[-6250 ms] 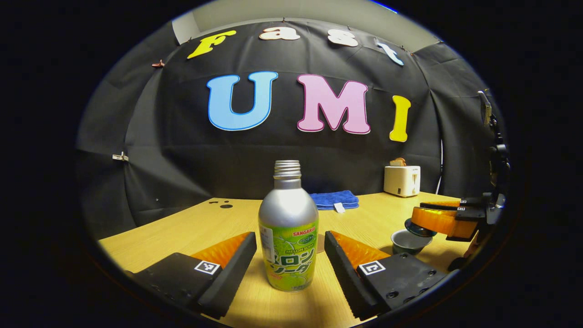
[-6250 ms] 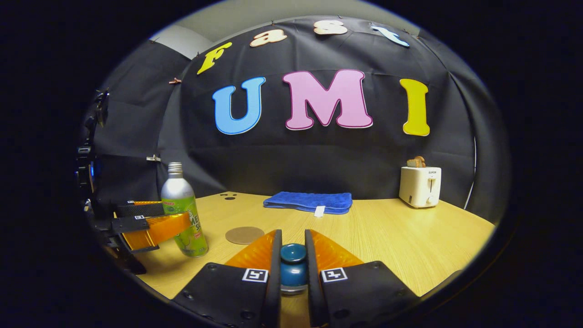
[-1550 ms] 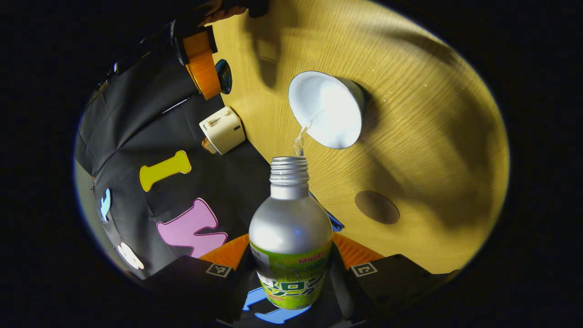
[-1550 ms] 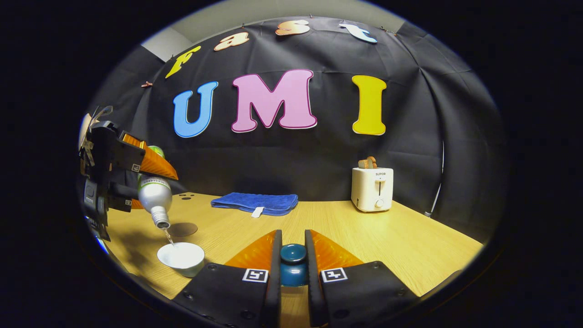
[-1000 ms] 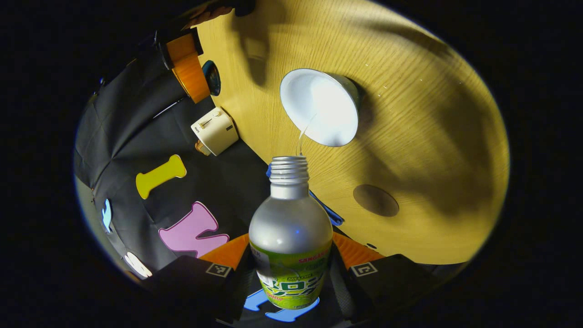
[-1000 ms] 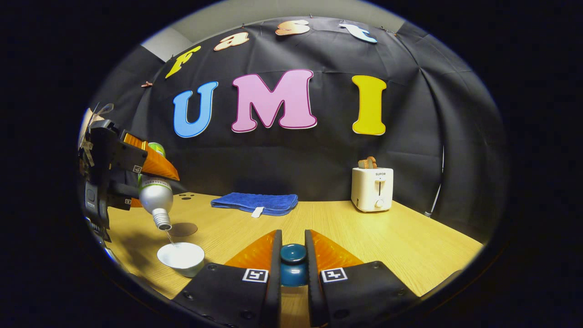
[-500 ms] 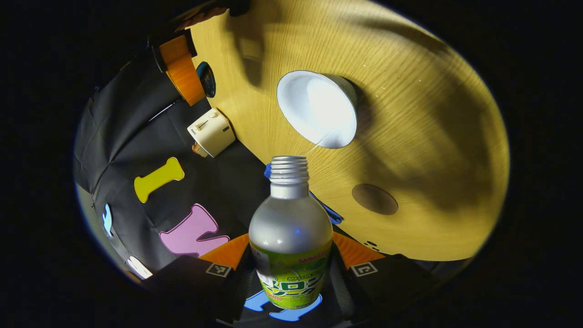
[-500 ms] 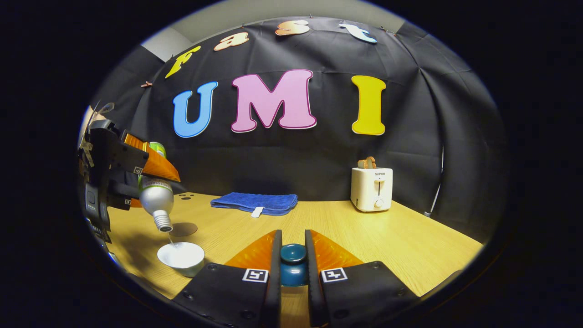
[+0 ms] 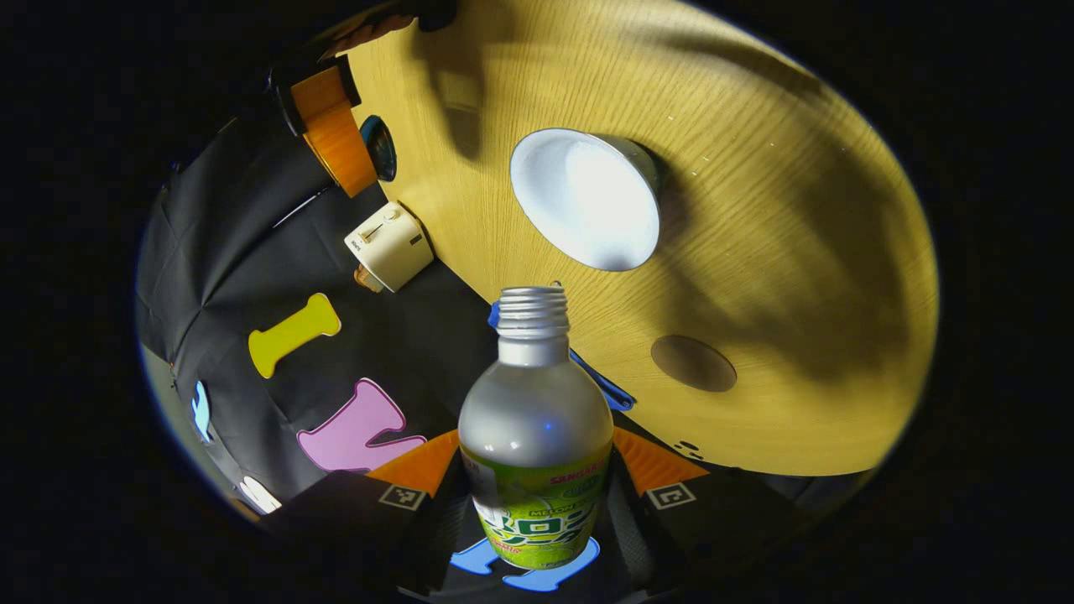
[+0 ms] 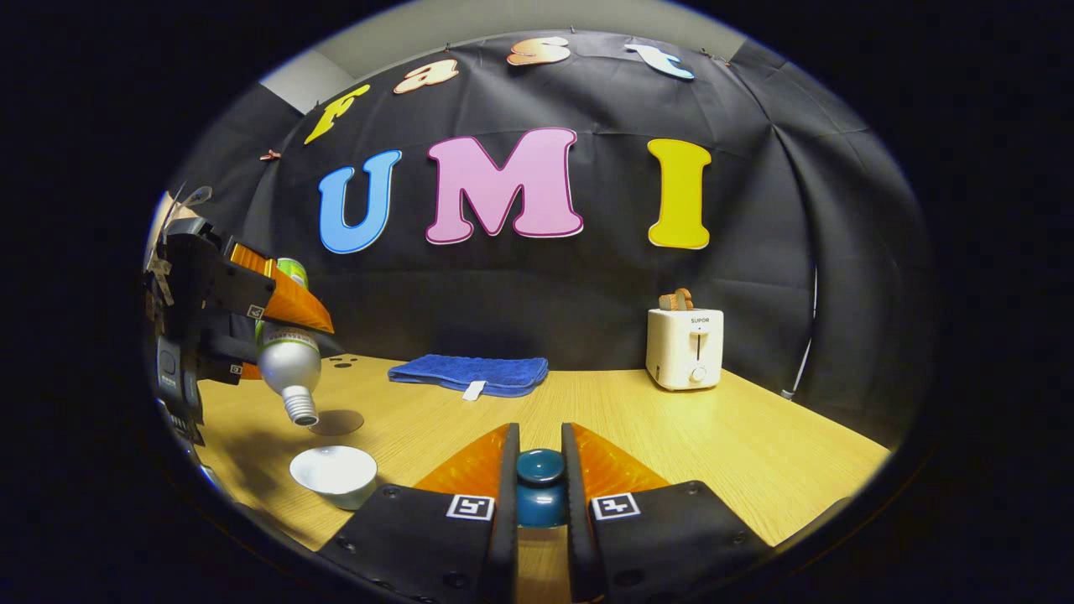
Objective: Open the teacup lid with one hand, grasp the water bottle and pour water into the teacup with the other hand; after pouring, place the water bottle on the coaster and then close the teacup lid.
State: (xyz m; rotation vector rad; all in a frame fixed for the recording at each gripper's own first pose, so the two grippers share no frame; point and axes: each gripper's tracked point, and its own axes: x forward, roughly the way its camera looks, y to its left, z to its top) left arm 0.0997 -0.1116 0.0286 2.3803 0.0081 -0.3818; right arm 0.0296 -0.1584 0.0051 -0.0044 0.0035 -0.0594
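Two grips are live. The left gripper (image 9: 537,503) clamps both fingers on the labelled lower body of the water bottle (image 9: 535,419), bottom centre of the left gripper view; the neck is tilted toward the teacup (image 9: 585,198), upper centre, with no stream visible between them. Bottle looks like thin metal: stiff, smooth, likely slippery, partly emptied so lighter; the label band is the sane hold. The coaster (image 9: 693,363) sits lower right of the cup, apart from it. The right gripper (image 10: 539,478) is closed on the knob of the teacup lid (image 10: 539,486), bottom centre of the right gripper view. Lid and cup look ceramic, so fragile; hold by the knob and seat it gently.
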